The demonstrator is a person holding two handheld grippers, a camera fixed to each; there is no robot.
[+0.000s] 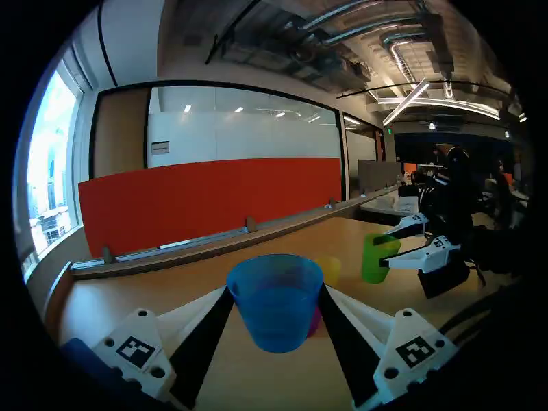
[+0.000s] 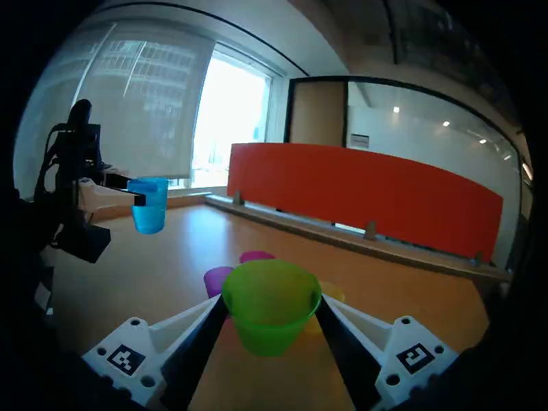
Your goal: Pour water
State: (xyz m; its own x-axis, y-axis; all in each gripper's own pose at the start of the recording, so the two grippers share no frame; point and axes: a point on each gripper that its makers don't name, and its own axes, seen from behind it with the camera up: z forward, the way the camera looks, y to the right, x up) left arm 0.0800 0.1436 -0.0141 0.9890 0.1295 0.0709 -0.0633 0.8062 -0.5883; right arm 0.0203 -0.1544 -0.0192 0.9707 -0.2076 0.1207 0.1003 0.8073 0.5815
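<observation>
Grips the blue cup [image 1: 275, 305] between both fingers of the left gripper [image 1: 275, 293], upright above the wooden table [image 2: 171, 253]. Pinches the green cup [image 2: 271, 308] likewise in the right gripper [image 2: 271, 301], well apart. Best now: bring rims close, keep the receiver level, tilt slowly, avoid squeezing harder.

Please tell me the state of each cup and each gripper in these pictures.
left gripper: shut on the blue cup
blue cup: upright, gripped
right gripper: shut on the green cup
green cup: upright, gripped
yellow cup: standing on the table
purple cups: both standing on the table
</observation>
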